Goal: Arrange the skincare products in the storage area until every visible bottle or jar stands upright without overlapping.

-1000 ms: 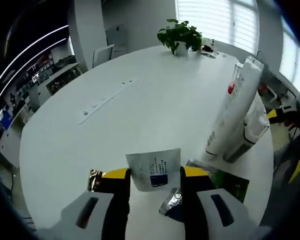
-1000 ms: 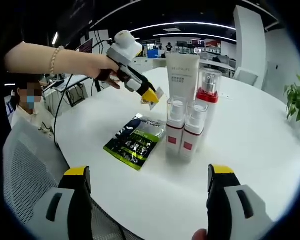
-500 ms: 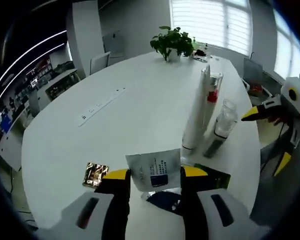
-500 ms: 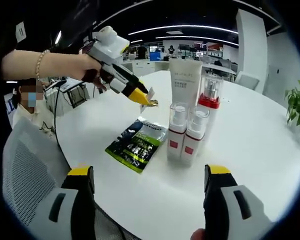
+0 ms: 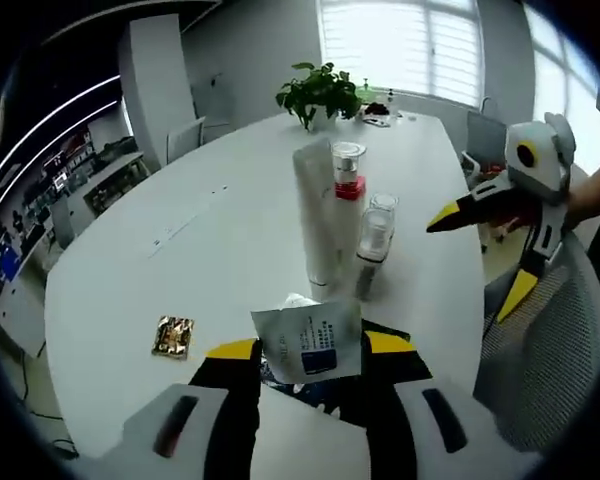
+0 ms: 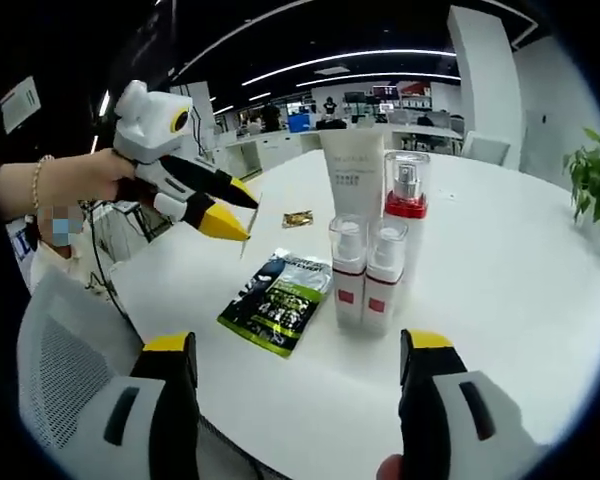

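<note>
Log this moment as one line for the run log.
left hand-held gripper: shut on white sachet | right hand-held gripper: open, empty | bottles: upright, clustered | green packet: flat on table

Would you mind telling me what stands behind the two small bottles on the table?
A tall white tube and a red-collared pump bottle stand upright behind the two small bottles; their bases are covered.

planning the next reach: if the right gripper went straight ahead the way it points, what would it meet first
Probably the two small red-banded bottles standing side by side, straight ahead between the open right gripper's fingers. Bare white table lies before them; depth is unclear.
</note>
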